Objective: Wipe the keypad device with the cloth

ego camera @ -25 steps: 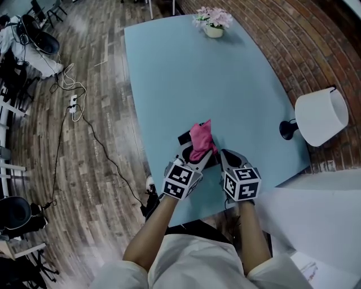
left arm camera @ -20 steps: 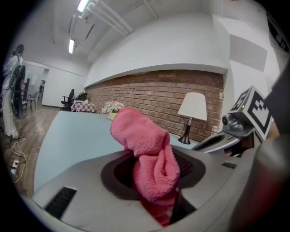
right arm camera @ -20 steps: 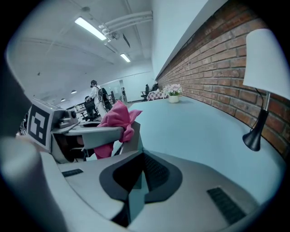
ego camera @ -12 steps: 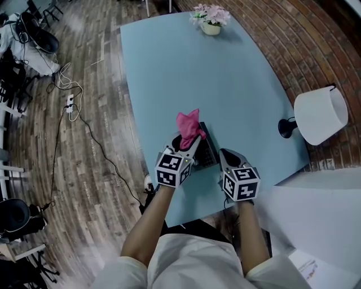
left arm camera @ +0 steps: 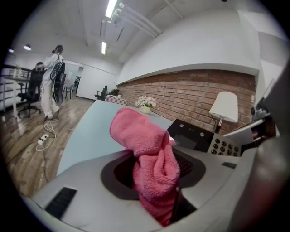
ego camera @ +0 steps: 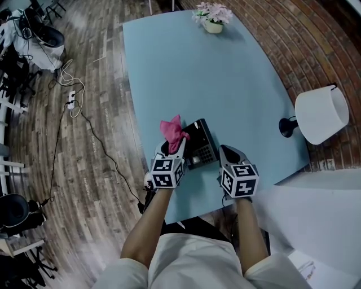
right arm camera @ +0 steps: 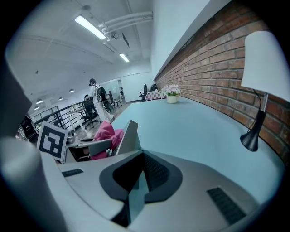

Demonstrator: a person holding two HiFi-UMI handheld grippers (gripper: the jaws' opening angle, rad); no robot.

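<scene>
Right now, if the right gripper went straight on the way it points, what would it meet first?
Nothing close: the right gripper faces bare table. The flower pot at the far end seems roughly in line; the keypad device sits off to its left.

"How many claws?"
"Two: the left claw (ego camera: 172,148) and the right claw (ego camera: 227,153)."
"And on the tabletop (ego camera: 225,79)?"
"One pink cloth (ego camera: 172,130) in the left claw, one keypad device (ego camera: 199,144) just beside that claw, one lamp (ego camera: 320,115) well right of the right claw, and one flowerpot (ego camera: 212,14) far ahead of both."
</scene>
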